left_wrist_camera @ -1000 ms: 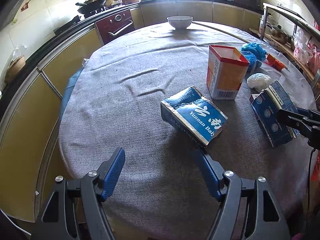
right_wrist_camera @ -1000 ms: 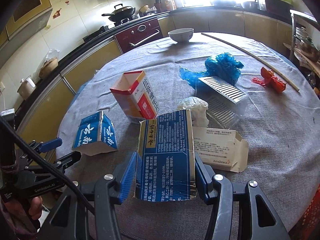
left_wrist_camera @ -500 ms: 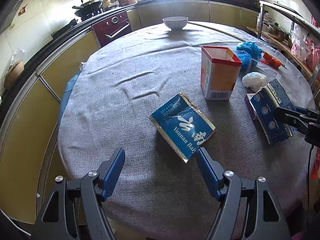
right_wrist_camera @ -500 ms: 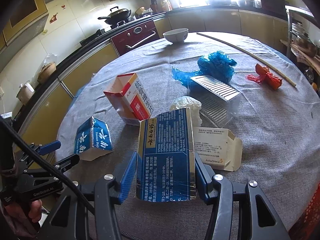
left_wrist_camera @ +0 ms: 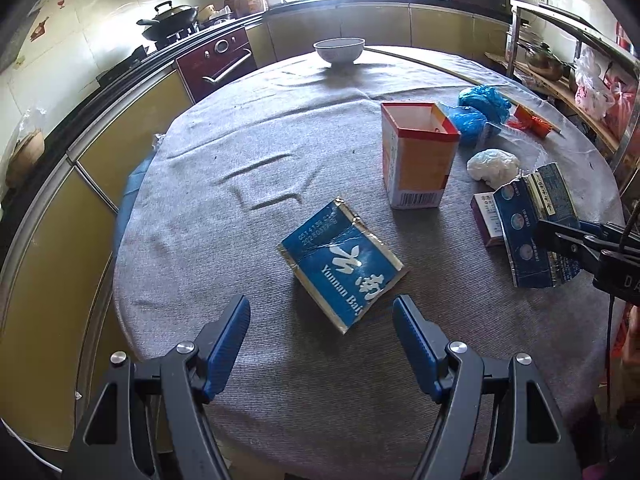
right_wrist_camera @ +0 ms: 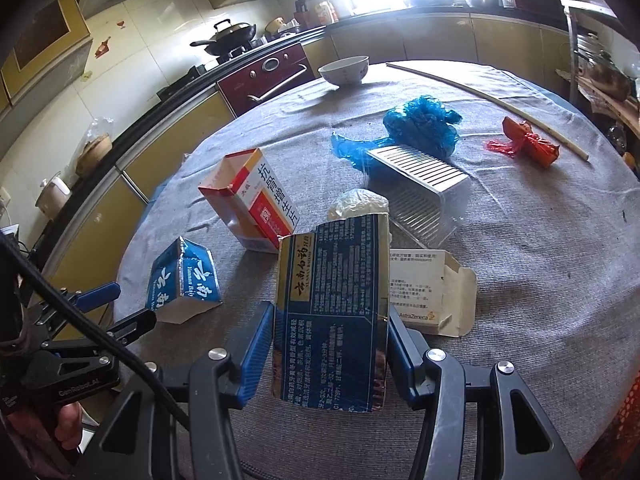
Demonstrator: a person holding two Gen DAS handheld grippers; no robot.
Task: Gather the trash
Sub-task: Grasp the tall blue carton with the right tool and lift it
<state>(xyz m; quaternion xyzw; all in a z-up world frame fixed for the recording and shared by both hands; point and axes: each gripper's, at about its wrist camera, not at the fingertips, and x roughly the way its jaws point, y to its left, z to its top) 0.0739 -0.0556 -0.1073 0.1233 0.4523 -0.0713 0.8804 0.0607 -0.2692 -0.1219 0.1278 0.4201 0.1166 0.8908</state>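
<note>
My right gripper point(right_wrist_camera: 330, 324) is shut on a dark blue toothpaste box point(right_wrist_camera: 334, 312) and holds it above the round grey table point(right_wrist_camera: 540, 264). That box also shows in the left wrist view point(left_wrist_camera: 534, 224). My left gripper point(left_wrist_camera: 322, 316) is open and empty, just short of a small blue carton point(left_wrist_camera: 340, 260) that lies on the cloth; this carton also shows in the right wrist view point(right_wrist_camera: 184, 276). An open red and white box point(left_wrist_camera: 416, 160) stands behind it.
Other trash lies on the table: a crumpled white wad point(left_wrist_camera: 494, 164), blue plastic bags point(right_wrist_camera: 420, 124), a clear ribbed tray point(right_wrist_camera: 420, 184), a flat white box point(right_wrist_camera: 432, 292), a red wrapper point(right_wrist_camera: 528, 144). A white bowl point(left_wrist_camera: 339, 50) and a long stick point(right_wrist_camera: 492, 100) lie at the far side.
The small blue carton has dropped out of my left gripper's reach and lies flatter on the cloth. My right gripper has lifted the dark blue box a little.
</note>
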